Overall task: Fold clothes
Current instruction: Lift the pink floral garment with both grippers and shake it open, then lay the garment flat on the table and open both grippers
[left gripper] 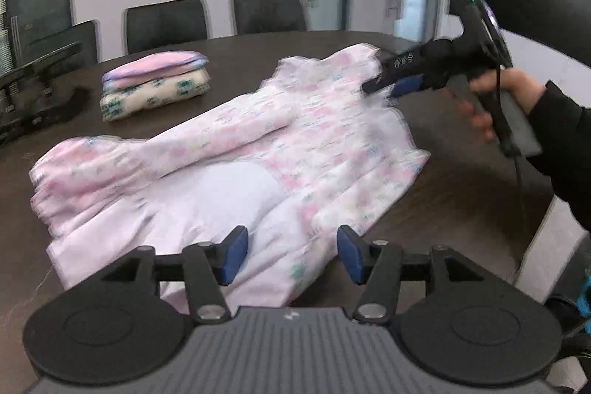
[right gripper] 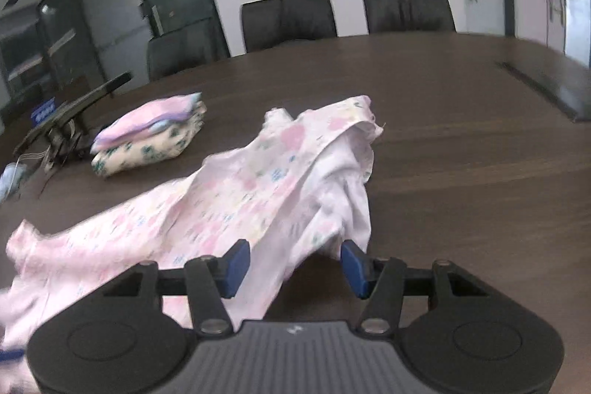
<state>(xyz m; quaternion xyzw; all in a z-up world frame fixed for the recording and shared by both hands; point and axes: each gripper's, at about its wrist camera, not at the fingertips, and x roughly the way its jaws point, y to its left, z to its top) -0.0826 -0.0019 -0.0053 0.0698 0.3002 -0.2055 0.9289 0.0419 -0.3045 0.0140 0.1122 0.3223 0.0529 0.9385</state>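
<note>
My left gripper (left gripper: pixel 291 255) hangs low at the near edge of the pale pink floral cotton garment (left gripper: pixel 258 165), its blue-padded fingers (left gripper: pixel 236 253) spread apart with nothing between them, the fabric lying just under and ahead of the tips. My right gripper (right gripper: pixel 293 263) is likewise released, its fingers wide apart over the garment's near hem (right gripper: pixel 236 209); from the left wrist view its tip (left gripper: pixel 384 85) sits at the far right corner of the cloth, though I cannot tell whether it touches there. The garment is spread, rumpled, across the dark brown wooden table (right gripper: pixel 461 143), one long fold running diagonally over it. Further back and to the left rests a stack of folded pink and cream patterned clothes (left gripper: pixel 155 85), well apart from the garment. Beyond the table stand black office chairs (left gripper: pixel 166 23).
</note>
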